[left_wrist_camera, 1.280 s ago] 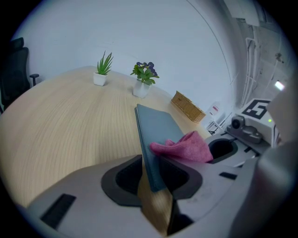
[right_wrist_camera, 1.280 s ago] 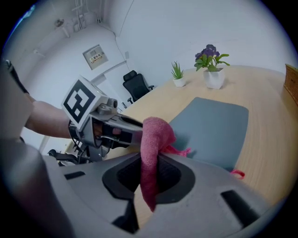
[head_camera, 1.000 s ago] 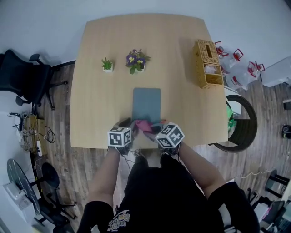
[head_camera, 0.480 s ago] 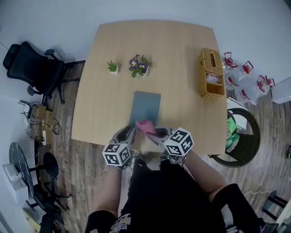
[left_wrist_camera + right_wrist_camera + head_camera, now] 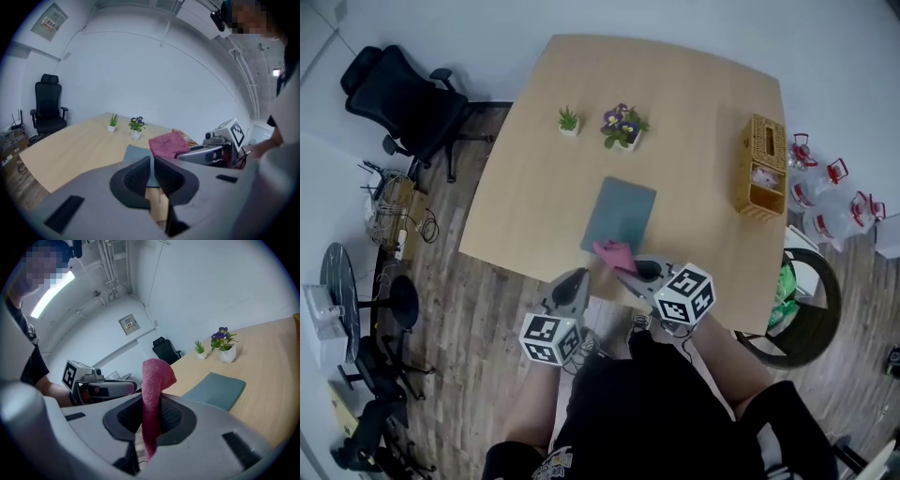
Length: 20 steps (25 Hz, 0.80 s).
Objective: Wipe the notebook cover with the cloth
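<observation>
A grey-blue notebook (image 5: 620, 212) lies flat on the wooden table (image 5: 544, 197). A pink cloth (image 5: 613, 251) hangs at the notebook's near edge, and my right gripper (image 5: 630, 271) is shut on it. In the right gripper view the cloth (image 5: 154, 376) stands up between the pads, with the notebook (image 5: 214, 389) ahead and to the right. My left gripper (image 5: 577, 281) hovers off the table's near edge, left of the cloth. Its jaws are closing, almost together, with nothing between them (image 5: 152, 161). From it I see the cloth (image 5: 168, 144) and the right gripper (image 5: 206, 152).
Two small potted plants (image 5: 569, 120) (image 5: 623, 127) stand beyond the notebook. A wicker box (image 5: 759, 169) sits at the table's right edge. A black office chair (image 5: 403, 98) is at the far left, a round chair (image 5: 811, 291) at the right, and water jugs (image 5: 825, 187) on the floor.
The left gripper has drawn back from the cloth toward the table's near edge and its jaws have come together. The right gripper keeps the cloth raised at the notebook's near edge.
</observation>
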Motion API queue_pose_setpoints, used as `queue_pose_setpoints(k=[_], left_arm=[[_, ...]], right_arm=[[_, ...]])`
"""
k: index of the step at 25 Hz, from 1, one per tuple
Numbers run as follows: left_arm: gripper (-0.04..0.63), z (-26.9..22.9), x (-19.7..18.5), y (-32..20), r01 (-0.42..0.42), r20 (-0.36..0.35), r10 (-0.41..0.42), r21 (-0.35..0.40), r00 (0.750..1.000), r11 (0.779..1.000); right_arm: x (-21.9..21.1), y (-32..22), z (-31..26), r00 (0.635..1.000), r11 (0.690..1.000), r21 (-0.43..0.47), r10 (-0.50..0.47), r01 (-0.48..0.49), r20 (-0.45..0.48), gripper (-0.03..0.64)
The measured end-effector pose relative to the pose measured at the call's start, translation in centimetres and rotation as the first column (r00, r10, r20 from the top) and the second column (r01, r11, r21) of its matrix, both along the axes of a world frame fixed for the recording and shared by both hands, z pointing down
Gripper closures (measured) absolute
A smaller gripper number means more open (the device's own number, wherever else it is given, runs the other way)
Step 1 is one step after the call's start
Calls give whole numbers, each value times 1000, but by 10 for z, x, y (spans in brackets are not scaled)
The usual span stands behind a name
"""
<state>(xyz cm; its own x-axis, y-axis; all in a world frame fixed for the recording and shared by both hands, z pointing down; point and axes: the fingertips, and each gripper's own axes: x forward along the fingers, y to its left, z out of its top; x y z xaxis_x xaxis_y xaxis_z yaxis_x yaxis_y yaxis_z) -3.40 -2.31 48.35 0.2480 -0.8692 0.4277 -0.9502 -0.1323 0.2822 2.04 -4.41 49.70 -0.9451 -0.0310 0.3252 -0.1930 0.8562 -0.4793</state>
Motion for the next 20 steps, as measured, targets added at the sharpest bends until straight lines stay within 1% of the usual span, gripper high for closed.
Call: queue_pose_setpoints(k=[4,8,11,15,20], left_arm=[[575,3,-4,22,-7,16,7,-11,1000,1000],[577,7,-13,49,-18,-6,18,-9,1000,1000],[577,5,-20,70,-41,-36,41,-2,999,999],[577,-2,-25,99,-88,-53,89,16,995,996],[577,-8,-24,129,-159,-70,161,35,985,987]], right_arm=[[-18,23,3,999,999,22,-34,34,-15,554],[-31,46,3,999,999,38,-26,27,-32,554],[-36,64,-3,999,999,54,11,-9,-45,554],[-36,91,-13,995,994,74,83,-79,-55,554],[-26,124,-27,981,978,112,185,-178,-56,554]])
